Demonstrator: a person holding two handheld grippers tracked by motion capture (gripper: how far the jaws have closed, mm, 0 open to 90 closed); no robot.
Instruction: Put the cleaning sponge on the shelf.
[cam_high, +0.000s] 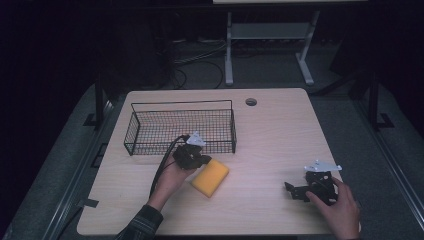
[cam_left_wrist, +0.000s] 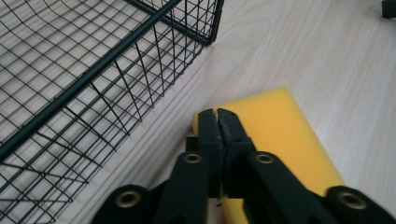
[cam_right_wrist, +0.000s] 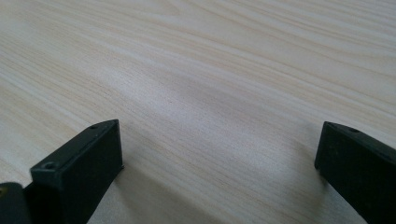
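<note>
The wire basket (cam_high: 180, 127) stands on the left half of the table (cam_high: 270, 130), its open top facing up, so anything lowered from above can drop straight in. It looks like the place the sponge is meant for.

Just in front of its near right corner lies the yellow sponge (cam_high: 210, 177), flat on the wood and close to the basket, a short lift away. The left gripper (cam_high: 196, 159) sits at the sponge's near-left edge. In the left gripper view its jaws are pressed together, tip against tip, over the sponge (cam_left_wrist: 285, 140); whether they nip a thin corner of the foam or simply rest on it, I cannot tell. Coming in low from that edge would let the hand carry the sponge toward the basket (cam_left_wrist: 93, 84) beside it.

Well apart on the right, the right gripper (cam_high: 300, 191) rests near the table's edge with jaws spread wide over bare wood, probably parked out of the way.
</note>
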